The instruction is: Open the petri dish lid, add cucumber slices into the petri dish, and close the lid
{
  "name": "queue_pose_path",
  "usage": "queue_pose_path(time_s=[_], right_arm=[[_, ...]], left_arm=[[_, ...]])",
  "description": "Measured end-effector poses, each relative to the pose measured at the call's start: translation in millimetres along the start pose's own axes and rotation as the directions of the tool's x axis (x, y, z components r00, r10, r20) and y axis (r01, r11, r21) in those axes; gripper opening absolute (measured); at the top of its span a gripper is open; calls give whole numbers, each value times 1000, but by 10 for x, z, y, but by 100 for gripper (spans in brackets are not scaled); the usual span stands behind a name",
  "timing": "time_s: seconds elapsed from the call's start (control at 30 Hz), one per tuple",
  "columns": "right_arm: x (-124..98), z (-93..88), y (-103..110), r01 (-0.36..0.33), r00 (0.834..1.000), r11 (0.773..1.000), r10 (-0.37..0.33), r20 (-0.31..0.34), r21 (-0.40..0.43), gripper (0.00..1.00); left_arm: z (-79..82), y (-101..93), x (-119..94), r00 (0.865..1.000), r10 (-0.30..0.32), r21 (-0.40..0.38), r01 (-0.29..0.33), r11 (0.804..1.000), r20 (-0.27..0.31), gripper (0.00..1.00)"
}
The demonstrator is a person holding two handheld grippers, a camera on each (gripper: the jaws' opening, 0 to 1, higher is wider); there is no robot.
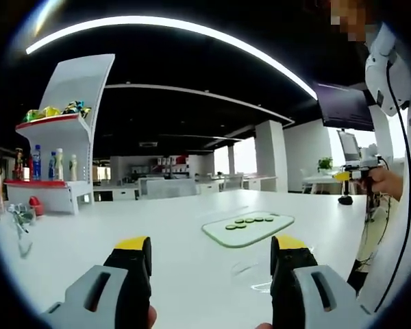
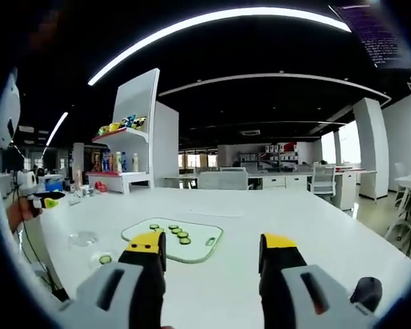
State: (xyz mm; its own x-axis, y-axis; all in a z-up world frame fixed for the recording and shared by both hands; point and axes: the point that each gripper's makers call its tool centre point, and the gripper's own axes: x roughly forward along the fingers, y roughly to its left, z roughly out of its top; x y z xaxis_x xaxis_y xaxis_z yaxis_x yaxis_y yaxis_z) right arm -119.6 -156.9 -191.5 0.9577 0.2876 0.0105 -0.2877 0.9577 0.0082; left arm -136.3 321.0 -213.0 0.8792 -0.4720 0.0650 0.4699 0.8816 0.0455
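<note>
shelf: white shelf unit (image 1: 67, 137) far left in the left gripper view, snack bags up top, drink bottles on the lower ledge. Same shelf (image 2: 135, 137) shows far left in the right gripper view too.

table: big white table (image 1: 164, 226), pretty much the whole near area in both views (image 2: 294, 226).

left gripper: left gripper (image 1: 211, 264) hangs over the near edge of the table, yellow-tipped jaws spread wide, nothing between them, so released.

dish: clear petri dish (image 1: 257, 274) is on the table just inside the left gripper's right jaw, hard to make out since it's see-through, can't tell if the lid's on. In the right gripper view there's a clear round piece (image 2: 83, 238) on the table left of the board, and nearer, just beside the right gripper's left jaw, another clear round piece with one slice (image 2: 105, 260) in it. Can't say which is lid and which is base.

board: pale green board (image 1: 281, 223) sits past the grippers, mid-table, with a row of slices (image 1: 249, 221) on it. Right gripper view has the board (image 2: 209, 236) right behind the left jaw, slices (image 2: 175, 232) in a diagonal row.

right gripper: right gripper (image 2: 212, 264) also low over the table, jaws apart and empty, released.

person: a hand (image 1: 387, 181) at the far right of the left gripper view.
</note>
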Motion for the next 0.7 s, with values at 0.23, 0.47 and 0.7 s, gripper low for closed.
queue_pose_path(time_s=[0.23, 0.47, 0.7], right_arm=[[166, 150, 286, -141, 990, 990, 141, 14, 0, 57], [329, 266, 650, -288, 958, 956, 288, -10, -57, 59], [463, 266, 1032, -409, 912, 907, 405, -60, -101, 61]], left_arm=[[18, -69, -12, 999, -42, 4, 42, 999, -6, 71], [100, -154, -25, 992, -127, 29, 128, 991, -15, 72], [145, -171, -29, 979, -202, 31, 203, 979, -25, 73]])
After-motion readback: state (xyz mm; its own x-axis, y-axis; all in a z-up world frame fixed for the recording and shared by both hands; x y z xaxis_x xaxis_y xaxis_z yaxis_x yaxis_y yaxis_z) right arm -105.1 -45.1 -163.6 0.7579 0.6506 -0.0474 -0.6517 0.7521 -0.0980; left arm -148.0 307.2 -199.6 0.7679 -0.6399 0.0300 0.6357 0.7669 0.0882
